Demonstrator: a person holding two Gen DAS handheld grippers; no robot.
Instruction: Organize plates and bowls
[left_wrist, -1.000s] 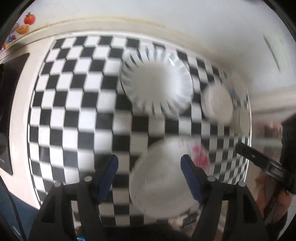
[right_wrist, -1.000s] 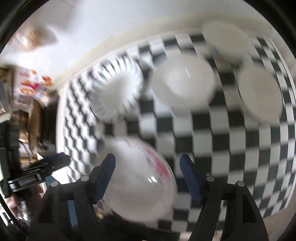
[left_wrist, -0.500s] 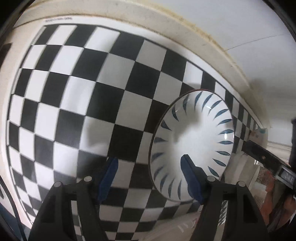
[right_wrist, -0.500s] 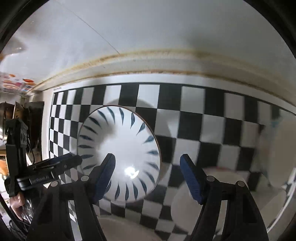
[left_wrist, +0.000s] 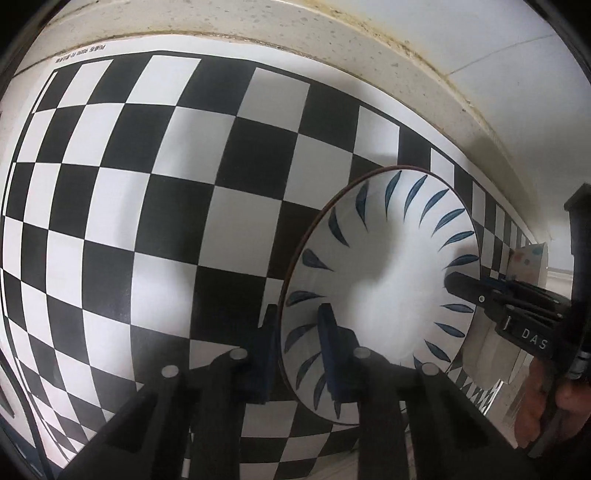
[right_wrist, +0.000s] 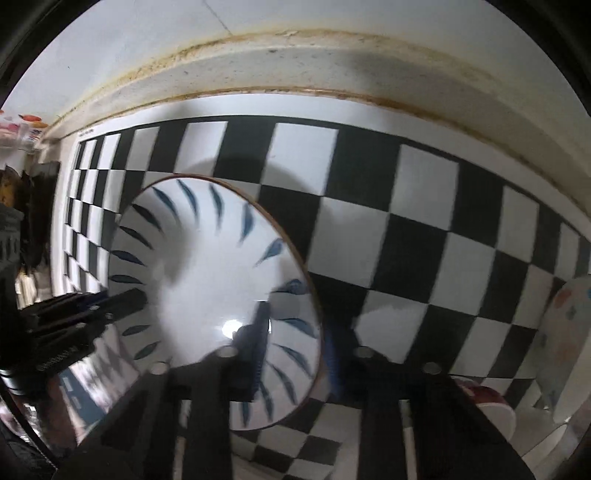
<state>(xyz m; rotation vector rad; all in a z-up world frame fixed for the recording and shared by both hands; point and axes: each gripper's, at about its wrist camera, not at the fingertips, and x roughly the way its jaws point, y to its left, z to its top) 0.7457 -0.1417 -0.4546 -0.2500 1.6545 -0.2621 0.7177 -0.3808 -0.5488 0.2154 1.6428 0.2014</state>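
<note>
A white bowl (left_wrist: 388, 266) with blue leaf strokes and a brown rim stands on the black-and-white checkered mat (left_wrist: 147, 184). My left gripper (left_wrist: 299, 347) straddles its left rim, one finger outside and one inside, jaws closing onto the wall. In the right wrist view the same bowl (right_wrist: 207, 266) has my right gripper (right_wrist: 295, 347) over its right rim, jaws closing with the wall between the pads. Each gripper shows in the other's view: the right gripper (left_wrist: 458, 286) and the left gripper (right_wrist: 125, 299), at opposite sides of the bowl.
The tiled wall and a stained ledge (left_wrist: 369, 37) run close behind the mat (right_wrist: 406, 240). A white dish with coloured spots (right_wrist: 569, 332) stands at the right, and a red-and-white dish (right_wrist: 487, 402) lies nearer. A person's hand (left_wrist: 546, 398) holds the right gripper.
Both grippers came down from over several dishes to the blue-stroked bowl. Their jaws, wide open half a second ago, have narrowed onto its opposite rims.
</note>
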